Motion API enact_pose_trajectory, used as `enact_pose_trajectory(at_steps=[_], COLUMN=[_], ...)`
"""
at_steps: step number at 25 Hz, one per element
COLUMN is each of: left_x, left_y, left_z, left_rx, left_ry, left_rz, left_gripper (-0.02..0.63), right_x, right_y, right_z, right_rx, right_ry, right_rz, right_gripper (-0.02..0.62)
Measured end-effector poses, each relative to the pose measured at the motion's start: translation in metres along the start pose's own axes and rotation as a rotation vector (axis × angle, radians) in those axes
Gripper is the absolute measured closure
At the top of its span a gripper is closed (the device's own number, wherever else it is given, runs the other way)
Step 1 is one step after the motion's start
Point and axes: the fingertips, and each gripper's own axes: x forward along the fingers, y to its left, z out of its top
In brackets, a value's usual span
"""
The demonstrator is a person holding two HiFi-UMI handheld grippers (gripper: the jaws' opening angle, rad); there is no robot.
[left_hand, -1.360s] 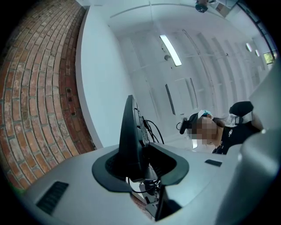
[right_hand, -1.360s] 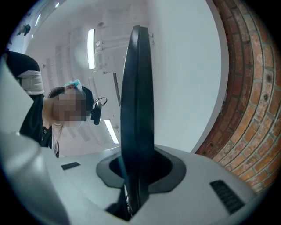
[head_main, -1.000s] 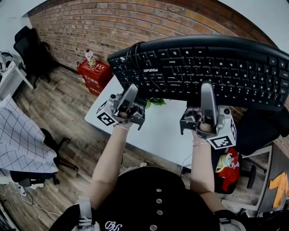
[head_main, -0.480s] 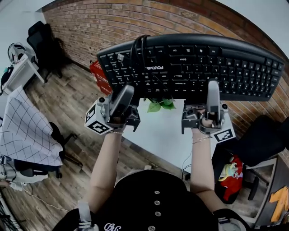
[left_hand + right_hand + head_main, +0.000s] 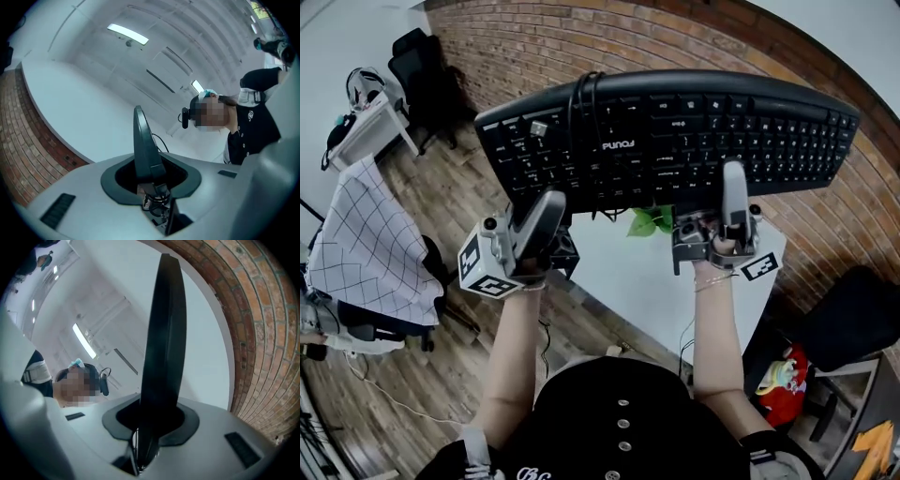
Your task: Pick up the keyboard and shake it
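Shaking is judged under way: the keyboard (image 5: 694,131) is held aloft above the table (image 5: 619,272), its near edge clamped by the fingers of the left gripper (image 5: 551,202), just tightened, and the right gripper (image 5: 733,183), just eased; a firm grip is needed next.

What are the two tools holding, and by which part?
The black keyboard, clamped along its long edge nearest the person: left tool toward its left end, right tool right of middle.

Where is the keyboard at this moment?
In the head view the keyboard is held up at upper centre, above the white table, its near edge gripped by the left tool and the right tool.
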Motion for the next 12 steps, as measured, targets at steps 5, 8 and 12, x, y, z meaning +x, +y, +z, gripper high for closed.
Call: enact_pose_trajectory(at_steps=[5, 8, 12], left_x=[0.001, 0.005, 0.010], left_y=[-0.017, -0.027, -0.039], left_z=[0.019, 0.025, 0.033], left_rx=[0.069, 0.094, 0.128], left_ry=[0.014, 0.019, 0.028], left_rz=[0.015, 0.029, 0.039], left_gripper=[0.492, 0.495, 0.495], right_x=[-0.001, -0.001, 0.000], right_y=[-0.011, -0.016, -0.023], right_z=[-0.013, -0.016, -0.023], right_rx=[0.142, 0.217, 0.315], right_ry=[-0.063, -0.091, -0.126], right_rz=[0.037, 0.055, 0.095], right_gripper=[0.499, 0.499, 0.497])
